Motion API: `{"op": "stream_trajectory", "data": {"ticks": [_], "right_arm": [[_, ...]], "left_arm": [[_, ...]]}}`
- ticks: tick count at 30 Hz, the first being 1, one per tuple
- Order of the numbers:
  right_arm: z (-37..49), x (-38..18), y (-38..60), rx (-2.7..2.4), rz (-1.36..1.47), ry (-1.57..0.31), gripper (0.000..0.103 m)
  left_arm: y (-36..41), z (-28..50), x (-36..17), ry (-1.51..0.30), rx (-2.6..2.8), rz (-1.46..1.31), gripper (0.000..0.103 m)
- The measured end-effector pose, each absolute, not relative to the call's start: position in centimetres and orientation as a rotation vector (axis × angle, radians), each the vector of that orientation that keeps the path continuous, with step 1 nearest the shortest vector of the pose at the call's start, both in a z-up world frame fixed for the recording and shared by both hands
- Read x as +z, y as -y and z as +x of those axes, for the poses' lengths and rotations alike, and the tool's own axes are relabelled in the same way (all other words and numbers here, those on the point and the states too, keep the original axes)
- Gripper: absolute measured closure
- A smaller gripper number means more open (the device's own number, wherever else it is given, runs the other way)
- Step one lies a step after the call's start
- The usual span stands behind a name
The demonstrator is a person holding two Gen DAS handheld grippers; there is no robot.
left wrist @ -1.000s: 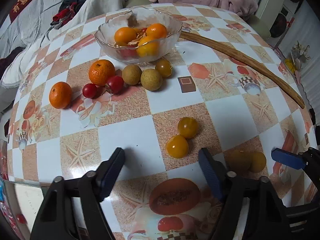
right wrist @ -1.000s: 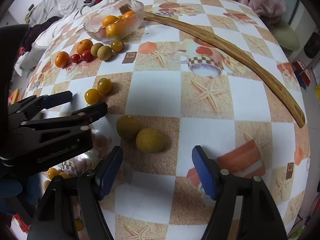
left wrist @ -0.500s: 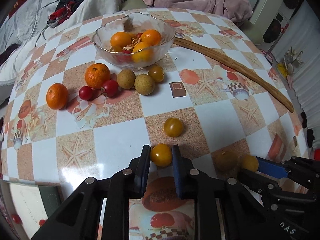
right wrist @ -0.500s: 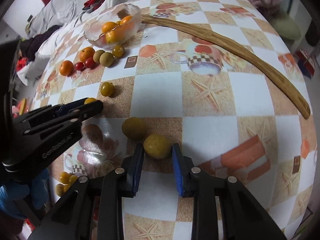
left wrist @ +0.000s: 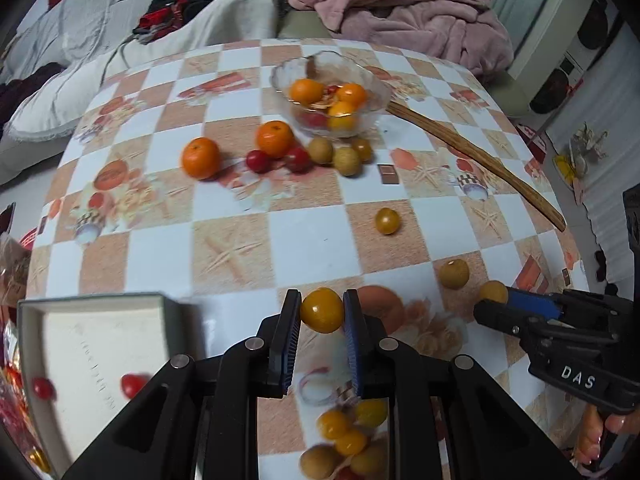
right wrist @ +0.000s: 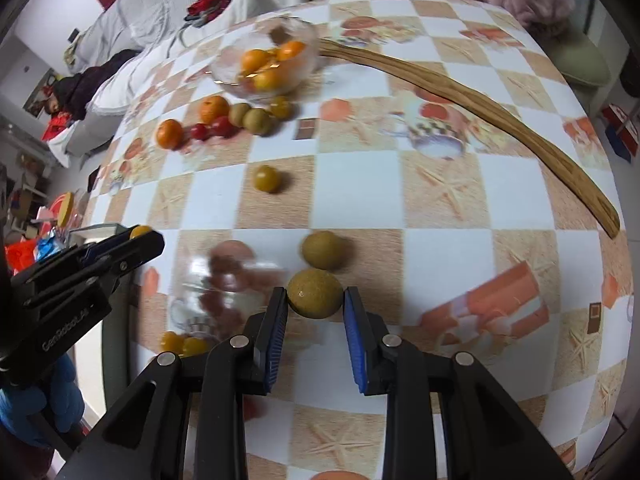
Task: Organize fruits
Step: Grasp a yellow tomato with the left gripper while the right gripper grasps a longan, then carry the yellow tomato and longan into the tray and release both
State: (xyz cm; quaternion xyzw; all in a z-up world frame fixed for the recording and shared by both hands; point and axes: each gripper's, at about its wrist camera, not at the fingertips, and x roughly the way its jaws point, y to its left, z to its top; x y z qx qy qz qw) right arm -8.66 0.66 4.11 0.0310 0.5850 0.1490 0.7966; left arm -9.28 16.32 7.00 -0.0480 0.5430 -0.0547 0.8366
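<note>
Since half second ago: left gripper [left wrist: 322, 312] lifted yellow tomato [left wrist: 322, 310] off surface [left wrist: 304, 248], white tray [left wrist: 92, 344] now below-left. Right gripper [right wrist: 316, 300] raised brown fruit [right wrist: 316, 293], second brown fruit [right wrist: 322, 250] left on surface. Both fingers closed on round fruit, no clear long axis. Around: glass bowl [left wrist: 372, 80] with oranges far behind, loose yellow tomato [left wrist: 387, 221], wooden stick [right wrist: 480, 100]. Nothing blocks the held fruits.
</note>
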Motion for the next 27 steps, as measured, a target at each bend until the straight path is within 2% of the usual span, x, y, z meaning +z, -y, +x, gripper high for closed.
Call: {"op": "stream_trajectory", "data": {"ticks": [11,27], "right_arm": [[-10.0,5.3,-8.9,0.474,-0.022,-1.257,0.072],[-12.6,4.5,-23.7,0.704,-0.15,-1.286,0.072]], "left_arm": [[-24.6,-14.9,8.1,-1.145,0.049,-0.158,0.08],[-35.2,-21.7,5.3,-1.191,0.283,-0.246,0.08]]}}
